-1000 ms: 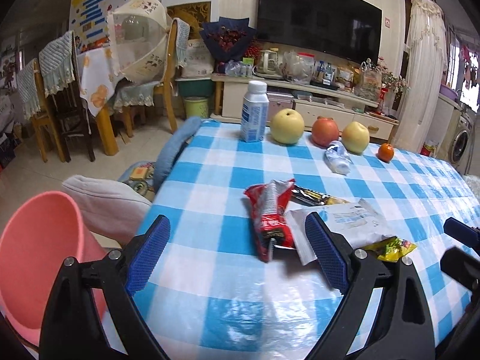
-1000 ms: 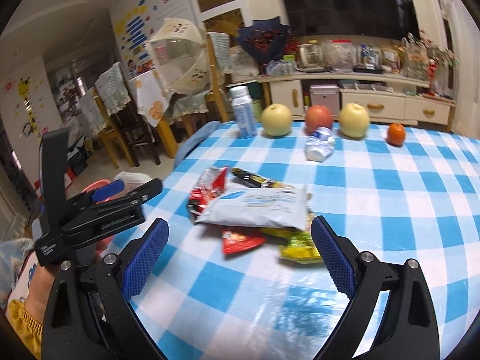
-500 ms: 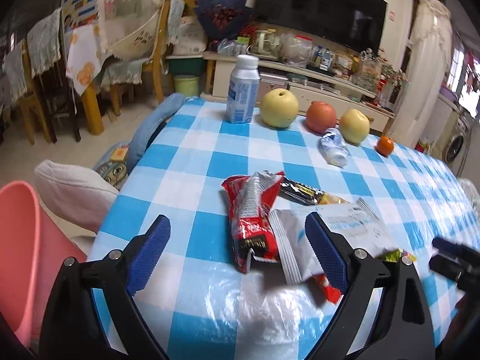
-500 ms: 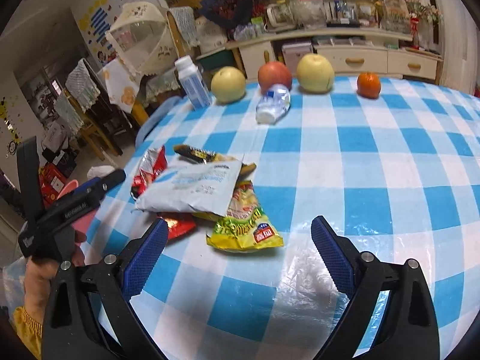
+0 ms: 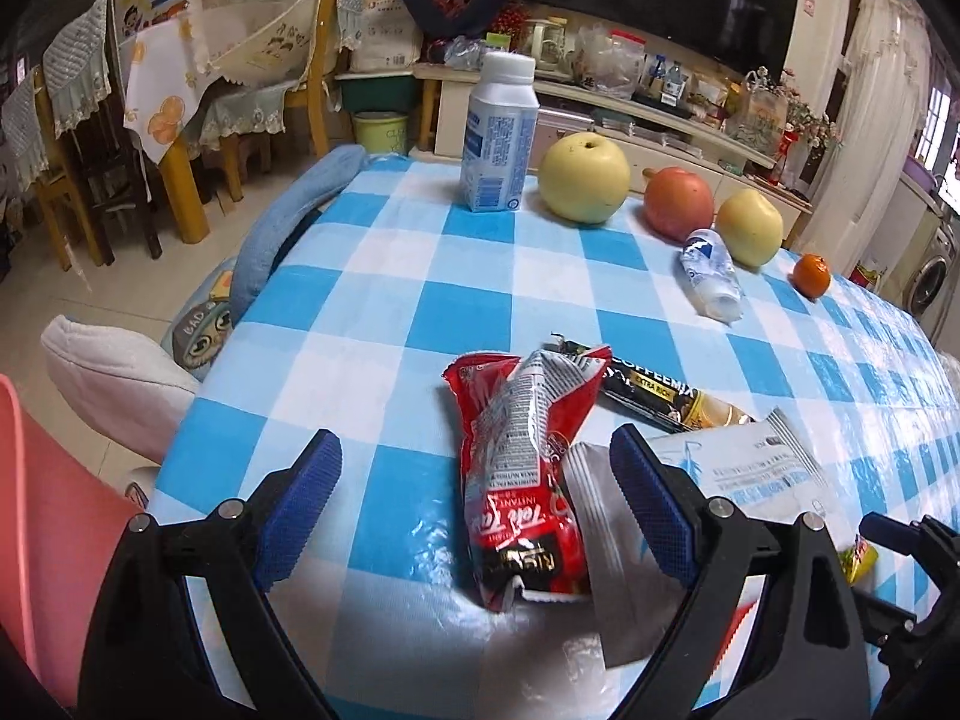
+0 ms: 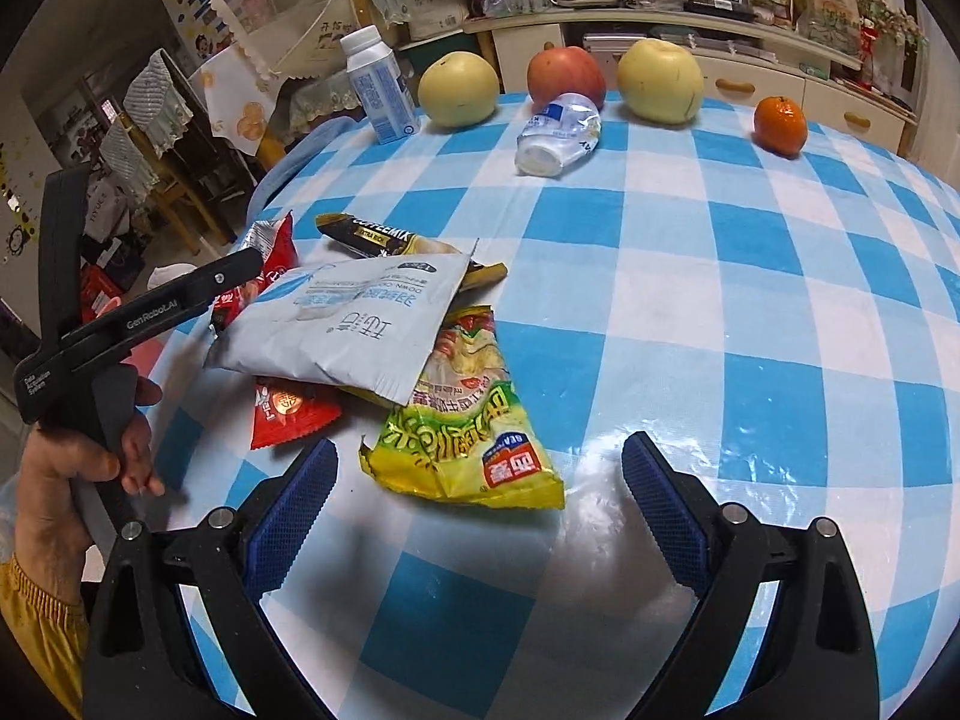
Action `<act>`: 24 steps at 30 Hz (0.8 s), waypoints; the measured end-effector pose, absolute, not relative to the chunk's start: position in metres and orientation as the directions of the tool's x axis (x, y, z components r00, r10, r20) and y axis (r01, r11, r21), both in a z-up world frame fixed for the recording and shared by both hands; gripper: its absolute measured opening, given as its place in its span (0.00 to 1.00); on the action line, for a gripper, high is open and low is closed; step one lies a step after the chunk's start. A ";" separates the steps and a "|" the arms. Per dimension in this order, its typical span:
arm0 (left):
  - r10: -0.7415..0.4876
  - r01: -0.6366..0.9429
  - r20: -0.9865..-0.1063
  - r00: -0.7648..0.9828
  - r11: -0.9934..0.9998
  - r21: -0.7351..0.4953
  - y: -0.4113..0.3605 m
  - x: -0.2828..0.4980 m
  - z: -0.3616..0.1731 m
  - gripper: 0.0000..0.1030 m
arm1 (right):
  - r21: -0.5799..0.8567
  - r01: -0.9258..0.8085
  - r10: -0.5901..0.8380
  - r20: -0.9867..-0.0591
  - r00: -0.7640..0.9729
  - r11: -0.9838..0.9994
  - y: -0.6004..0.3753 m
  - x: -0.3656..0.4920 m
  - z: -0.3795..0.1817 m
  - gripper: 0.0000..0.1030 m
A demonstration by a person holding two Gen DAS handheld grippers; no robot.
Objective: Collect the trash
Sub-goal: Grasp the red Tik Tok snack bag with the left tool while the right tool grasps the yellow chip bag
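Trash wrappers lie in a loose pile near the left edge of the blue-and-white checked desk (image 6: pixel 750 276). Top layer: a pale grey-blue foil pouch (image 6: pixel 354 324). It overlaps a crumpled yellow-green snack bag (image 6: pixel 462 432), a small red sachet (image 6: pixel 288 411), a black-and-gold coffee-mix stick (image 6: pixel 384 240) and a long red foil wrapper (image 5: pixel 522 468).

My left fingers (image 5: pixel 474 510) are spread wide, empty, with the long red foil wrapper lying between them. My right fingers (image 6: pixel 480 516) are also spread wide and empty, with the near end of the yellow-green snack bag between them.

At the far edge of the desk: an upright white plastic bottle (image 5: pixel 501 135), two yellow pears (image 6: pixel 459 90), one red apple (image 6: pixel 567 78), a crushed clear bottle (image 6: pixel 558 132) on its side and a small orange (image 6: pixel 780 123). A pink plastic bin (image 5: pixel 54 516) sits beside the desk on the left.
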State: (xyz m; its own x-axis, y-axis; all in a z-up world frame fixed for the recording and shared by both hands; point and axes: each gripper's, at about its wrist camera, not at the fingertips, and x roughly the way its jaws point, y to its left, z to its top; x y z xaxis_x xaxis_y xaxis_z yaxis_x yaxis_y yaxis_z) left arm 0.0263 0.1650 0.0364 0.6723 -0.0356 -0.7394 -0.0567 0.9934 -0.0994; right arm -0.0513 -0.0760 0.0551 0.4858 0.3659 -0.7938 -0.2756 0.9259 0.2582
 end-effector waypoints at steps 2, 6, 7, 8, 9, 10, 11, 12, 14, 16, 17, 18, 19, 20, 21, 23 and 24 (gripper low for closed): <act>-0.042 -0.059 -0.750 0.660 0.992 -0.107 0.166 0.031 0.033 0.86 | 0.247 -0.290 0.364 -0.798 0.480 0.925 -0.071 -0.050 0.054 0.92; -0.029 -0.067 -0.771 0.636 0.993 -0.093 0.165 0.036 0.027 0.73 | 0.228 -0.301 0.354 -0.803 0.479 0.926 -0.064 -0.045 0.050 0.86; -0.032 -0.070 -0.774 0.632 0.993 -0.098 0.166 0.037 0.026 0.72 | 0.229 -0.301 0.354 -0.805 0.476 0.926 -0.064 -0.043 0.049 0.81; -0.035 -0.074 -0.777 0.629 0.992 -0.104 0.166 0.037 0.024 0.70 | 0.230 -0.297 0.352 -0.809 0.471 0.927 -0.064 -0.041 0.047 0.80; -0.041 -0.077 -0.779 0.626 0.990 -0.114 0.167 0.039 0.023 0.68 | 0.230 -0.295 0.350 -0.812 0.467 0.928 -0.064 -0.039 0.045 0.80; -0.045 -0.078 -0.781 0.623 0.990 -0.120 0.168 0.040 0.023 0.67 | 0.230 -0.292 0.348 -0.814 0.465 0.928 -0.064 -0.038 0.044 0.80; -0.049 -0.075 -0.782 0.622 0.990 -0.122 0.167 0.041 0.022 0.66 | 0.230 -0.291 0.348 -0.813 0.467 0.929 -0.064 -0.037 0.043 0.80; -0.050 -0.071 -0.782 0.621 0.990 -0.119 0.166 0.041 0.022 0.64 | 0.228 -0.292 0.347 -0.811 0.471 0.929 -0.063 -0.036 0.043 0.80; -0.049 -0.068 -0.788 0.614 0.991 -0.114 0.164 0.042 0.020 0.61 | 0.221 -0.295 0.344 -0.810 0.475 0.930 -0.061 -0.035 0.043 0.80; -0.061 -0.071 -0.794 0.605 0.989 -0.130 0.164 0.044 0.018 0.60 | 0.214 -0.297 0.339 -0.810 0.479 0.931 -0.060 -0.035 0.043 0.80; -0.067 -0.071 -0.796 0.602 0.988 -0.137 0.164 0.045 0.017 0.58 | 0.210 -0.298 0.337 -0.809 0.482 0.931 -0.059 -0.034 0.043 0.80; -0.074 -0.068 -0.795 0.602 0.987 -0.144 0.163 0.045 0.017 0.55 | 0.206 -0.299 0.334 -0.809 0.484 0.932 -0.058 -0.034 0.042 0.80; -0.076 -0.066 -0.794 0.603 0.987 -0.145 0.163 0.045 0.017 0.54 | 0.201 -0.301 0.332 -0.809 0.486 0.932 -0.058 -0.033 0.042 0.80; -0.080 -0.062 -0.794 0.603 0.987 -0.146 0.162 0.045 0.017 0.52 | 0.195 -0.304 0.328 -0.808 0.489 0.933 -0.057 -0.033 0.042 0.80; -0.084 -0.059 -0.793 0.603 0.987 -0.149 0.161 0.045 0.017 0.49 | 0.186 -0.306 0.323 -0.808 0.493 0.934 -0.056 -0.034 0.042 0.79; -0.100 -0.051 -0.790 0.605 0.985 -0.163 0.160 0.045 0.017 0.44 | 0.161 -0.313 0.307 -0.809 0.501 0.936 -0.054 -0.034 0.042 0.75; -0.106 -0.047 -0.788 0.606 0.985 -0.168 0.160 0.045 0.017 0.41 | 0.148 -0.317 0.298 -0.810 0.505 0.937 -0.053 -0.034 0.041 0.71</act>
